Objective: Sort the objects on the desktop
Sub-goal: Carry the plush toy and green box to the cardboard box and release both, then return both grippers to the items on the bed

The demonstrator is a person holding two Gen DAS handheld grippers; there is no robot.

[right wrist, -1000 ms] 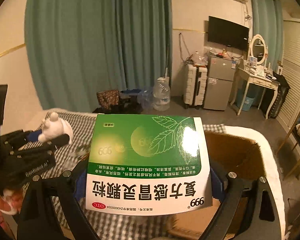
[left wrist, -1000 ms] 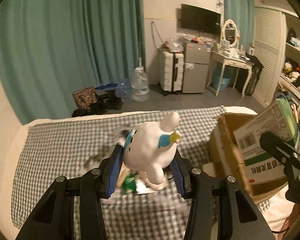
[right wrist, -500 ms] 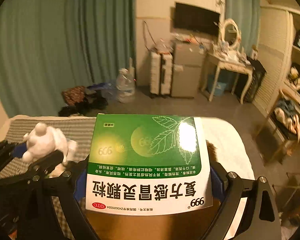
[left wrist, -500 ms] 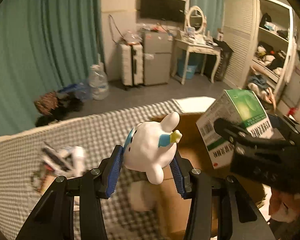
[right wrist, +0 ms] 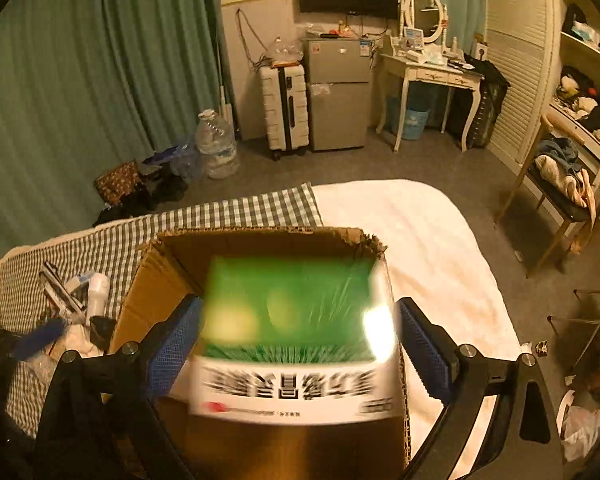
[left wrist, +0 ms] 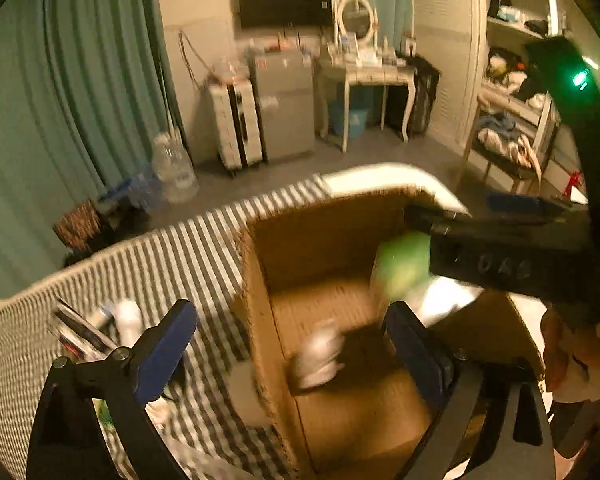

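My left gripper (left wrist: 288, 312) hangs over the open cardboard box (left wrist: 260, 320), its jaws opening wide with nothing pressed between the blue pads. The white plush toy (left wrist: 318, 354) is a blur below them, inside the box. My right gripper (right wrist: 300, 302) is open above the same cardboard box (right wrist: 260, 236). The green and white medicine box (right wrist: 292, 320) is blurred between and below its pads, clear of both and dropping into the cardboard box. In the left wrist view the medicine box (left wrist: 404, 272) shows as a green smear under the right gripper's black body.
The cardboard box stands on a checked cloth (left wrist: 180, 256) beside a white cover (right wrist: 420, 240). A pile of small items (right wrist: 72, 296) lies on the cloth left of the box. A hand (left wrist: 572, 360) holds the right gripper. Floor and furniture lie beyond.
Both grippers swung right over the cardboard box and opened. The plush toy left the left pads and the medicine box left the right pads; both are falling into the box.
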